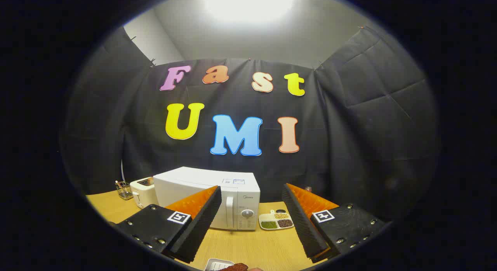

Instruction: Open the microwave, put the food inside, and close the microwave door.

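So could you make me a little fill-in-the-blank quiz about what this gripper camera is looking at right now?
1. The microwave stands on the wooden table with its door ____.
2. The gripper has its fingers spread ____, with nothing between them.
3. Beside the microwave, on the side away from its dial, stands a white ____.
4. The divided dish of beans lies on the table next to the microwave's ____ panel.

Missing words: closed; open; toaster; control

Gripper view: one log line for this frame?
tool: open, empty | microwave: door shut, beyond fingers | food: on tray, below tool | toaster: beside microwave | phase: approach, not yet opened
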Demonstrator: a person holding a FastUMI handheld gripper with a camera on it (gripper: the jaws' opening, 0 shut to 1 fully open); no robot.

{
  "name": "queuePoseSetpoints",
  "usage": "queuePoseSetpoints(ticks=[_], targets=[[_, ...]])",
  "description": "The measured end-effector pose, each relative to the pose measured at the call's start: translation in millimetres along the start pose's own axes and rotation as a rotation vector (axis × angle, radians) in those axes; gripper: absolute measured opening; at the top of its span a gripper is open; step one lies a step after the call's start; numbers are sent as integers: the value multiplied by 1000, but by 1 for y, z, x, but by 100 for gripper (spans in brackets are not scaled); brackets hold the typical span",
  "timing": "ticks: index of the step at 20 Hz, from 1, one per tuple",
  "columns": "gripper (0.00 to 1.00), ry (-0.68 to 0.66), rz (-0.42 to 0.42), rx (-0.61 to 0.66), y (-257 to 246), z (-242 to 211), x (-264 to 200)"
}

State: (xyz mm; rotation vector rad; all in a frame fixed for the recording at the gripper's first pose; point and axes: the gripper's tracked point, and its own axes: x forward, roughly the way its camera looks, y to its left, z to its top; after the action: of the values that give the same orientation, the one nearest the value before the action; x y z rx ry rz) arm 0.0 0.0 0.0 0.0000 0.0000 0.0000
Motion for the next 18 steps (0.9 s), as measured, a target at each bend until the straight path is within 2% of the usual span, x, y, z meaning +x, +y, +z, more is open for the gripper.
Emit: queuePoseSetpoints(ticks=[6,18], targets=[[98,27,0,43,7,-14,-4],[98,26,48,80,34,-4,5]])
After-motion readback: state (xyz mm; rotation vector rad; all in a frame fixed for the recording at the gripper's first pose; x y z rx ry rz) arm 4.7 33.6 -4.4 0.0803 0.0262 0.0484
